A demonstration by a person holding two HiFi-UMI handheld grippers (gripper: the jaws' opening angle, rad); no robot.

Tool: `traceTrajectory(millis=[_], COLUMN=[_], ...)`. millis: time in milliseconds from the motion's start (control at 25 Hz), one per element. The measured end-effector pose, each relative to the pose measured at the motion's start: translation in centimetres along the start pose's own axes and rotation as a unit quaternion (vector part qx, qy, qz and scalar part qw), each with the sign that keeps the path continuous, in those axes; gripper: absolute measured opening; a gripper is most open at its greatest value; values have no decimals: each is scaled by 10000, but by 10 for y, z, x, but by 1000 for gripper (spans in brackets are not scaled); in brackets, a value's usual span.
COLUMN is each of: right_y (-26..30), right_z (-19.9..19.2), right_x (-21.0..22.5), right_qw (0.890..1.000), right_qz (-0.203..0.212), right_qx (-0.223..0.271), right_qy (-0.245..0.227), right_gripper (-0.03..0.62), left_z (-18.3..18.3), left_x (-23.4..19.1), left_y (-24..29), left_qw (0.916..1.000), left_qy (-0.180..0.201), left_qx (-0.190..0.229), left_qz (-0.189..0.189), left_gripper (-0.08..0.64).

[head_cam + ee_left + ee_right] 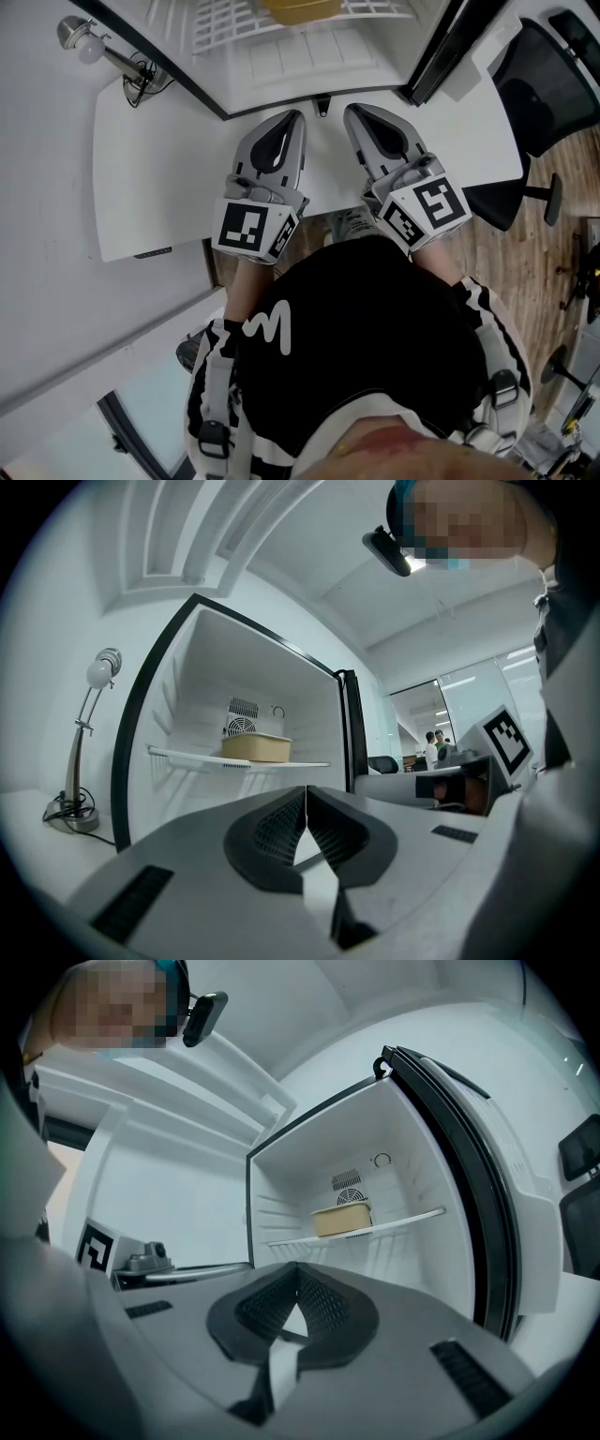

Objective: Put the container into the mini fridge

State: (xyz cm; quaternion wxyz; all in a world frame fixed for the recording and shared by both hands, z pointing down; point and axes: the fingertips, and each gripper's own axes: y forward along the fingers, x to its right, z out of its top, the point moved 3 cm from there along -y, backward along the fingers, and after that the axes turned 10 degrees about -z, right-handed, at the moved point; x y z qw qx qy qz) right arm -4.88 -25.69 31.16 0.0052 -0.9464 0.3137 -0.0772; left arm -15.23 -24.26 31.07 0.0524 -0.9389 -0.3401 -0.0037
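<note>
Head view has us standing at the open mini fridge (309,75), left gripper (296,116) and right gripper (351,112) side by side just short of its mouth, both jaws pressed fully together with nothing between them, and that's confirmed looking along each one. Where's the container (256,747)? It's sitting on the wire shelf (187,757) inside the fridge, toward the back wall just in front of the round fan grille (243,720), well apart from both grippers, so we'd judge the placing done and the door (525,1213) standing wide. As for how it handles: it's a shallow, pale yellow tub, looks like rigid plastic with a slight lip round the top, so we'd expect it light and stiff, not fragile, but smooth-sided and a bit slippery. Best hold, we reckon, is across the narrow width just under that lip, or one gripper at each end. Whether it has a lid, and what's inside it, we can't tell from here; that shelf shows us nothing else
</note>
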Motion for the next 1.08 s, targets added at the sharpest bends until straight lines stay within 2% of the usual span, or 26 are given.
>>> traceTrajectory(millis=[1080], right_y=[0], right_z=[0], right_x=[-7], right_qw=[10000], right_qz=[-20], right_qx=[-15], right_qy=[-12], right_gripper=[11], left_z=[2], left_x=[0], left_y=[-5], left_qw=[10000], left_qy=[18], left_qx=[-5], left_qz=[-70], left_gripper=[11])
